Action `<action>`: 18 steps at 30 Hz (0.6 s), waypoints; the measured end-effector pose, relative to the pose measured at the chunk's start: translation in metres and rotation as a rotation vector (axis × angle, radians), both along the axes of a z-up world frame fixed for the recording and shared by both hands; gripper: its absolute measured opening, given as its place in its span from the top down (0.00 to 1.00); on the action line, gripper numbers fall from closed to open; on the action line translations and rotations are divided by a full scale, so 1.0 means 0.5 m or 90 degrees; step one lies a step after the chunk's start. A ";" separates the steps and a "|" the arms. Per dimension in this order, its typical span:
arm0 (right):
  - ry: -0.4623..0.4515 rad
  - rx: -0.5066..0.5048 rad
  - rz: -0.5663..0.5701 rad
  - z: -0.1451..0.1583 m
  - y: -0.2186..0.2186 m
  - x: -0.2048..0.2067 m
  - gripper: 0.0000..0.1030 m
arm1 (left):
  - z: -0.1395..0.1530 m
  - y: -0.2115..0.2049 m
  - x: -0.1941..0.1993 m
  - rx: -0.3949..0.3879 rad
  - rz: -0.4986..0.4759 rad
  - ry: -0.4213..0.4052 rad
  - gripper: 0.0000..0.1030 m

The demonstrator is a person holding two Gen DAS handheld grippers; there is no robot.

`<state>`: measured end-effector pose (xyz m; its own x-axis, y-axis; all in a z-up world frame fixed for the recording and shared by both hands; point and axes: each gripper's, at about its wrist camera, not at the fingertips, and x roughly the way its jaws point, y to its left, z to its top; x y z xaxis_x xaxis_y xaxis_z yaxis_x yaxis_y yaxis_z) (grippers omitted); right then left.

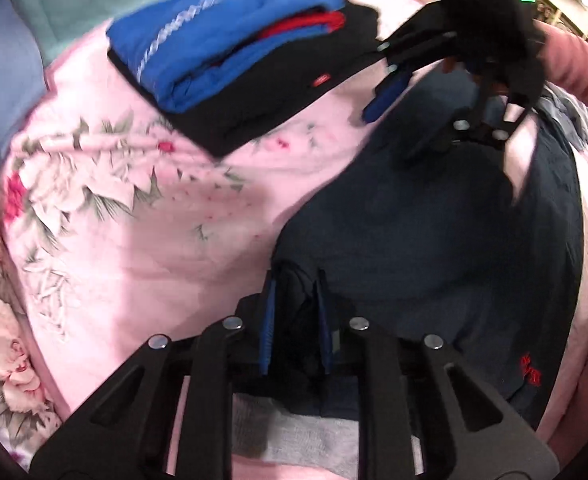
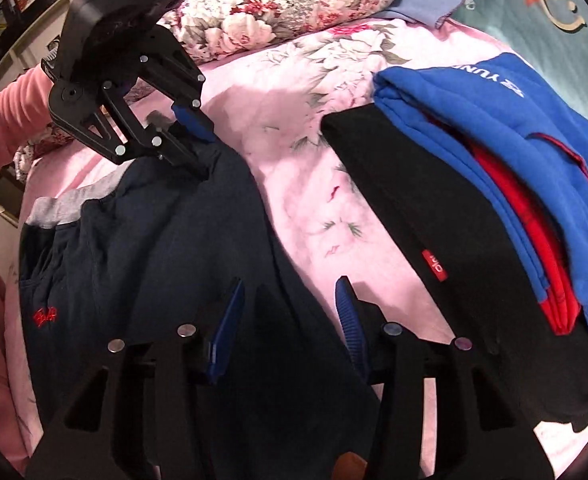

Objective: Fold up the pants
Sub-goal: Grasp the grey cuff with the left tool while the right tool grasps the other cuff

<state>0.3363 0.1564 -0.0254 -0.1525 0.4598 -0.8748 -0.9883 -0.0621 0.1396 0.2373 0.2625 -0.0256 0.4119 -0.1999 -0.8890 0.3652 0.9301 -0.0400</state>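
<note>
Dark navy pants (image 1: 434, 248) with a grey waistband (image 2: 65, 208) and a small red logo (image 2: 45, 317) lie on the pink floral bedsheet (image 1: 141, 248). My left gripper (image 1: 296, 296) is shut on a fold of the navy fabric near the waistband; it also shows in the right wrist view (image 2: 197, 148). My right gripper (image 2: 289, 300) is open, its blue fingers straddling the pants' fabric edge, nothing clamped. It shows in the left wrist view (image 1: 382, 92) above the far end of the pants.
A stack of folded clothes, blue (image 2: 514, 152) and red over black (image 2: 454, 248), lies on the sheet beside the pants. A floral pillow (image 2: 294, 4) and teal and lavender cloths (image 2: 534, 32) lie behind. A pink-sleeved arm (image 1: 574, 64) holds the right gripper.
</note>
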 end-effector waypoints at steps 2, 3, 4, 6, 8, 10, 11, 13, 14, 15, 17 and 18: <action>0.000 -0.013 0.017 -0.004 -0.002 -0.003 0.51 | 0.024 -0.011 -0.032 -0.016 -0.009 -0.029 0.83; -0.003 -0.020 0.024 -0.007 -0.003 -0.005 0.42 | 0.034 -0.016 -0.044 -0.024 -0.014 -0.040 0.83; -0.004 -0.024 0.030 -0.009 -0.003 -0.007 0.35 | 0.044 -0.018 -0.058 -0.031 -0.019 -0.051 0.83; 0.012 -0.035 0.049 -0.014 -0.005 -0.009 0.31 | 0.062 -0.029 -0.084 -0.039 -0.033 -0.069 0.83; -0.001 -0.049 0.060 -0.018 -0.005 -0.016 0.31 | 0.067 -0.034 -0.091 -0.032 -0.042 -0.077 0.83; -0.016 -0.060 0.062 -0.017 -0.005 -0.022 0.59 | 0.068 -0.036 -0.090 -0.016 -0.042 -0.073 0.83; -0.042 -0.060 0.060 -0.011 -0.012 -0.030 0.82 | 0.066 -0.042 -0.090 -0.002 -0.038 -0.073 0.83; -0.071 -0.048 0.050 0.014 -0.034 -0.047 0.93 | 0.064 -0.046 -0.096 0.007 -0.036 -0.078 0.83; -0.086 -0.038 0.041 0.028 -0.044 -0.057 0.95 | 0.068 -0.040 -0.099 0.007 -0.036 -0.082 0.83; -0.104 -0.027 0.029 0.045 -0.055 -0.068 0.95 | 0.080 -0.045 -0.108 0.008 -0.035 -0.092 0.83; -0.151 0.003 0.009 0.096 -0.090 -0.116 0.96 | 0.112 -0.055 -0.140 0.010 -0.041 -0.112 0.83; -0.173 0.014 0.003 0.115 -0.106 -0.141 0.96 | 0.133 -0.067 -0.162 0.016 -0.049 -0.123 0.83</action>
<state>0.2658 0.1034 0.0322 0.0840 0.4791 -0.8737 -0.9890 -0.0673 -0.1320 0.1561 0.2290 0.0408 0.5594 -0.2156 -0.8004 0.4336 0.8990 0.0609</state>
